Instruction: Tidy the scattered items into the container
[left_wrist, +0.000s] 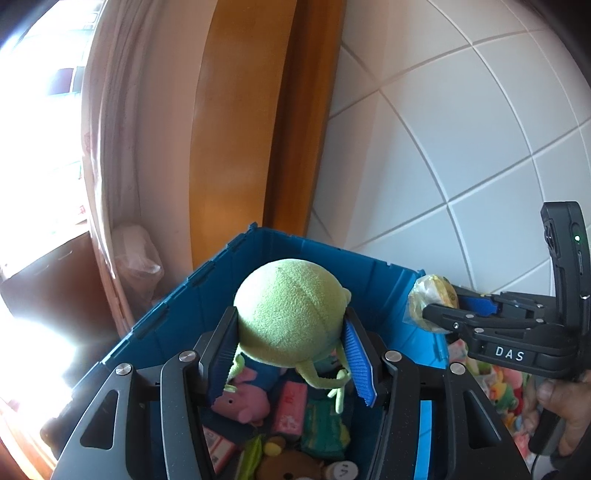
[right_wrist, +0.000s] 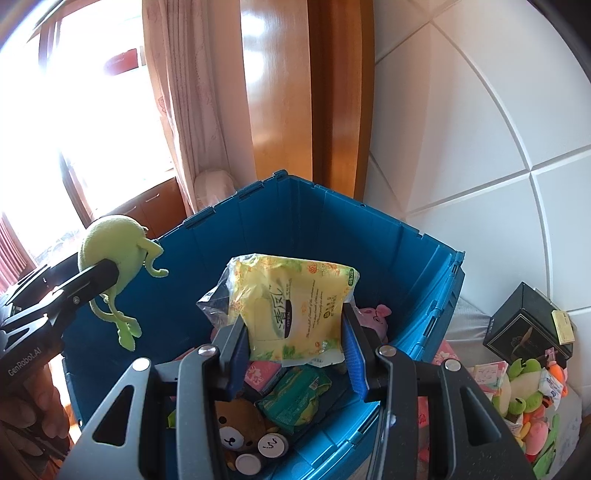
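Blue crate (right_wrist: 369, 258), open-topped, holding a pink pig plush (left_wrist: 243, 402), a brown bear plush (right_wrist: 236, 424), green packets (right_wrist: 295, 391) and pink packets (left_wrist: 291, 406). Left tongs (left_wrist: 291, 360) grip a green plush toy (left_wrist: 291, 310) above the crate; right tongs (right_wrist: 295, 350) grip a yellow tissue pack (right_wrist: 291, 306) over it. Right: more toys (right_wrist: 524, 398); behind: white tiled wall (right_wrist: 480, 129), wooden frame (right_wrist: 295, 92), curtain (right_wrist: 184, 92).
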